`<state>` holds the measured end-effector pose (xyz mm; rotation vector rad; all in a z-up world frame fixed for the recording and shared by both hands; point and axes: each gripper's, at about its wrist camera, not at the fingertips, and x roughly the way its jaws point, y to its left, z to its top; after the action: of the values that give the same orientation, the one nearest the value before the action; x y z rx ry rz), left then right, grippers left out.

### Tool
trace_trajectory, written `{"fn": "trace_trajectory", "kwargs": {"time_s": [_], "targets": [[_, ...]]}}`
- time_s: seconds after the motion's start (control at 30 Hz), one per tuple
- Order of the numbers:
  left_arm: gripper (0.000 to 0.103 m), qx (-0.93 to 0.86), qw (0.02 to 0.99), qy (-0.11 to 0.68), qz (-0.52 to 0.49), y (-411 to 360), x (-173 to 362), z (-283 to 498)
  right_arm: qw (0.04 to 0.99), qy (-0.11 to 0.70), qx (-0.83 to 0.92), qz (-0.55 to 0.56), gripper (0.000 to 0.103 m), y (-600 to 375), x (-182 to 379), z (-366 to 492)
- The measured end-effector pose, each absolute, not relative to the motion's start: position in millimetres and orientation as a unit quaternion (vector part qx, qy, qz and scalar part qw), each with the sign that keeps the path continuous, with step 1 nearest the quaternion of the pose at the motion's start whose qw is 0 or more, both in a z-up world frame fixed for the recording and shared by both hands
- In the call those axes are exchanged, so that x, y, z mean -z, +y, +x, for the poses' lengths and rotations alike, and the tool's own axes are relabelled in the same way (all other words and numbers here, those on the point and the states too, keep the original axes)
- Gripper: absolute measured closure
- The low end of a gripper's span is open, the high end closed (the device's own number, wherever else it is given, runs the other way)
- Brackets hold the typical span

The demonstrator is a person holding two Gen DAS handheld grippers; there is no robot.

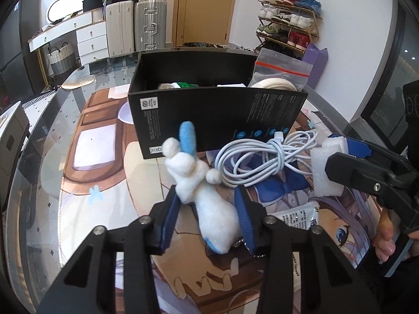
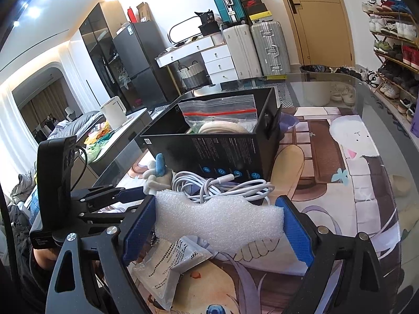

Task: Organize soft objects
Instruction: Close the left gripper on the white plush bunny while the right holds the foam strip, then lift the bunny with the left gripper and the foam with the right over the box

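Glass-topped bench (image 1: 49, 162) with a printed cartoon mat under the glass. On it, a coiled white cable (image 1: 262, 162), lying just beside the black box.

Behind the bench, against the far wall:
- a brown door (image 1: 207, 7), closed;
- a silver suitcase (image 1: 150, 23) and a white suitcase (image 1: 119, 28), upright, side by side, left of the door;
- a teal suitcase (image 2: 225, 2) stacked higher, next to some shoe boxes;
- white drawers (image 1: 91, 39) with an oval mirror (image 1: 70, 2) above;
- a woven basket (image 1: 61, 57) on the floor, under the white top.

To the right, a shoe rack (image 1: 290, 26) full of sneakers. Further left, a dark fridge (image 2: 136, 62) and a white kettle (image 2: 114, 113) on a low counter.
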<state>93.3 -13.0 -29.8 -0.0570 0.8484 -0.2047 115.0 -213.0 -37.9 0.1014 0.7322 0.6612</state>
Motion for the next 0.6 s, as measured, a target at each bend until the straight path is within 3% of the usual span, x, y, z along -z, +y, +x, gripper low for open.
{"fn": "trace_trajectory", "kwargs": {"time_s": [0.17,0.6], "targets": [[0.073,0.104,0.907,0.406,-0.028,-11,26,86,0.88,0.349,-0.317,0.048,0.012,-214,36,116],[0.076,0.103,0.917,0.383,-0.039,-2,16,73,0.883,0.339,-0.32,0.047,0.012,-216,30,115]]}}
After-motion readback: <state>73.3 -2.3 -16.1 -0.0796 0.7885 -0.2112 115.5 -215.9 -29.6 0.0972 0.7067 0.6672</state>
